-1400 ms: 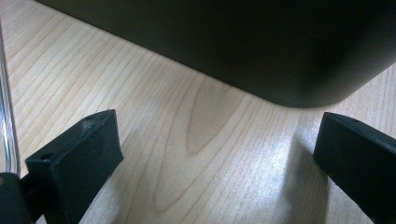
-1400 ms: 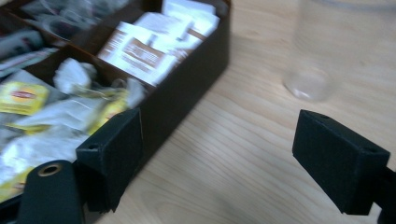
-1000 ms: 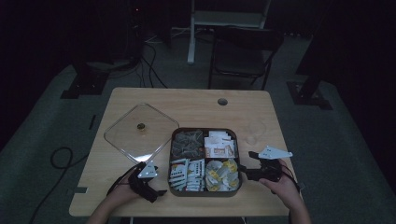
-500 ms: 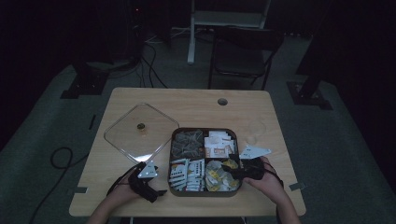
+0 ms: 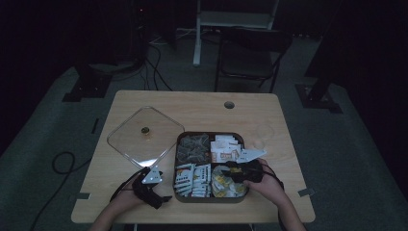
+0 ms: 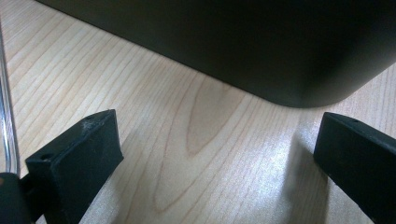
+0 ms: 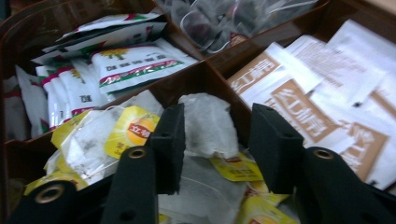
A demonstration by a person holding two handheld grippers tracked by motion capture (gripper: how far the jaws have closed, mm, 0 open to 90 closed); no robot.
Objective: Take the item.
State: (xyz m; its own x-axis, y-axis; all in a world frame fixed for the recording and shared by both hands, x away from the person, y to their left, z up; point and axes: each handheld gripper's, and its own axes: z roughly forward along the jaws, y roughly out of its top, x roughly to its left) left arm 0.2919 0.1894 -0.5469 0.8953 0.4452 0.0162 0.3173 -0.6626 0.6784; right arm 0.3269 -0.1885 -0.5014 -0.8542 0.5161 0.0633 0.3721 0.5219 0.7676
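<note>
A dark brown tray with four compartments of tea bags and sachets sits at the table's front middle. My right gripper reaches into the front right compartment among yellow-tagged tea bags. In the right gripper view its jaws have just been closing and stand either side of a white tea bag; a gap still shows at the right pad, so the right gripper is open. My left gripper rests on the table by the tray's front left corner. In the left gripper view the left gripper is wide open over bare wood, facing the tray wall.
The tray's clear lid lies flat on the table to the left of the tray, and its edge shows beside my left jaw. Brown-printed sachets and green-and-red sachets fill neighbouring compartments. A chair stands beyond the table.
The right gripper has moved left from beside the tray to over its front right compartment, and its jaws have narrowed around a tea bag. The left gripper has stayed put.
</note>
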